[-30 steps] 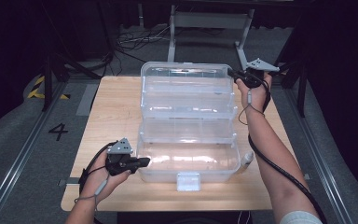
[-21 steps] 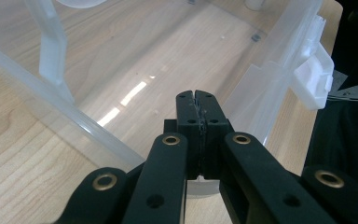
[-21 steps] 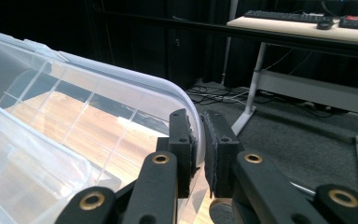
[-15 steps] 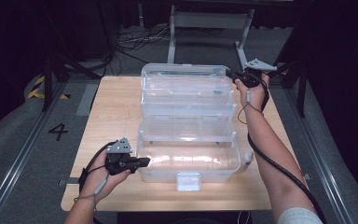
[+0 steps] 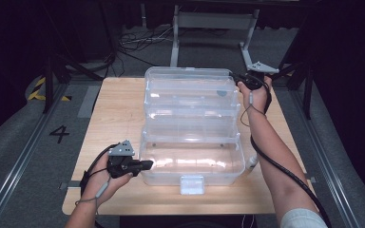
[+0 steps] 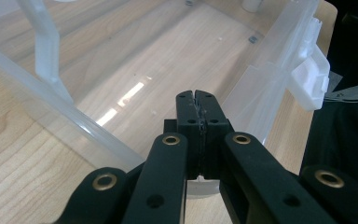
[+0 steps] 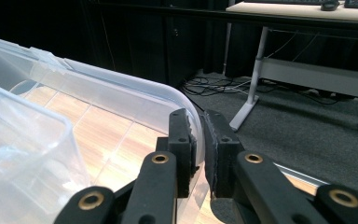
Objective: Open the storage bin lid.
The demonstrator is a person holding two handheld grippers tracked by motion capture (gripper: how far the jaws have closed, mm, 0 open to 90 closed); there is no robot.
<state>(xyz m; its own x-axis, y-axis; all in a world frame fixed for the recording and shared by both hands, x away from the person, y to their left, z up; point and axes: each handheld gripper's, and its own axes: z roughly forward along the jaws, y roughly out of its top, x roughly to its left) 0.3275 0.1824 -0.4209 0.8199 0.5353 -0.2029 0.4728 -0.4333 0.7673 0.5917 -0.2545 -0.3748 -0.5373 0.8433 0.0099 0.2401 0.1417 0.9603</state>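
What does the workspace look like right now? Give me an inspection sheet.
Surface: wooden table, bare around the box.
Job's things: clear plastic box, folded open in tiers, white latch at the near edge.
Clutter: nothing seen.
Grippers: left gripper shut on the box's near left wall; right gripper shut on the far lid's rim.
Cables: one trails from each gripper; more lie on the floor beyond.
Surroundings: grey carpet, metal stand, floor marked 4.

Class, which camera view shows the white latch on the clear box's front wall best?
The high view: the white latch faces the camera whole, centred on the box's front wall. The left gripper view catches it side-on; the right gripper view looks along the far rim.
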